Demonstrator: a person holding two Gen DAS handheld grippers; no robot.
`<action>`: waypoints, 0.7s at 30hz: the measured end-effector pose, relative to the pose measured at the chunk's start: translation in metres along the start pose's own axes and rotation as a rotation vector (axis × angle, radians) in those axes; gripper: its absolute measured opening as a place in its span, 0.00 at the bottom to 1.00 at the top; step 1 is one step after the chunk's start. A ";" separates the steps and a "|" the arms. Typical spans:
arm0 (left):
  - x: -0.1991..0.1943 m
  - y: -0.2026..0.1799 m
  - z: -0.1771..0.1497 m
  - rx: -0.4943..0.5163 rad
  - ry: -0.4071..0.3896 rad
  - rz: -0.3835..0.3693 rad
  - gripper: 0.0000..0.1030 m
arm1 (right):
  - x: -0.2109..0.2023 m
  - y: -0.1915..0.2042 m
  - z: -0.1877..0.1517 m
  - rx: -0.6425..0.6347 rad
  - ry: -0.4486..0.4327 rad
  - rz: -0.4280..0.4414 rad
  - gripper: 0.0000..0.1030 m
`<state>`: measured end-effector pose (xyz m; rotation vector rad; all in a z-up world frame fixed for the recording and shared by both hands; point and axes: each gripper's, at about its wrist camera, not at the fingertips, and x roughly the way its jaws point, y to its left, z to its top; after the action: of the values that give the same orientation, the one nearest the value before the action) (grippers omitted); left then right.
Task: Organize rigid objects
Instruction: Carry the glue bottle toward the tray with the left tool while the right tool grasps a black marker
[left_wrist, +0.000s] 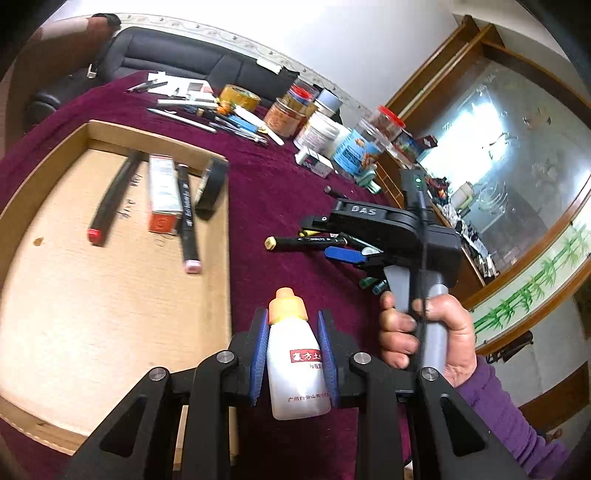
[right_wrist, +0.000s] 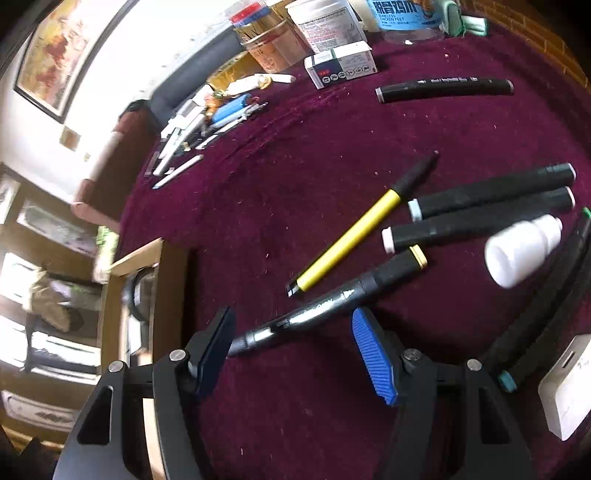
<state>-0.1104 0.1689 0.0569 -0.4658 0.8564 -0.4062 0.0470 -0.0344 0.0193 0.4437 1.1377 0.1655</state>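
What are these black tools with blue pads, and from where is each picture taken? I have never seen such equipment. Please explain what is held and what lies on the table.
They are two hand-held grippers, one in each of a person's hands; no robot is there. Each carries a wide-angle camera that looks along its fingers.

The left camera's picture shows the left gripper shut on a small white bottle with an orange cap, beside a cardboard tray holding markers, a box and black tape. It also shows the person's hand gripping the right tool.

In the right camera's picture, the right gripper is open around a black marker lying on the purple cloth, near a yellow pen.
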 end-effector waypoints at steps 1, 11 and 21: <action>-0.002 0.004 0.001 -0.008 -0.004 -0.001 0.26 | 0.001 0.004 0.002 -0.012 -0.004 -0.028 0.63; -0.013 0.030 -0.003 -0.064 -0.015 -0.004 0.26 | -0.002 0.015 0.001 -0.059 -0.041 -0.173 0.30; -0.018 0.017 -0.006 -0.029 -0.026 -0.014 0.26 | -0.004 -0.004 0.002 0.085 0.005 -0.059 0.58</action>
<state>-0.1232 0.1909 0.0559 -0.5038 0.8349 -0.4003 0.0466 -0.0403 0.0219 0.4845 1.1642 0.0676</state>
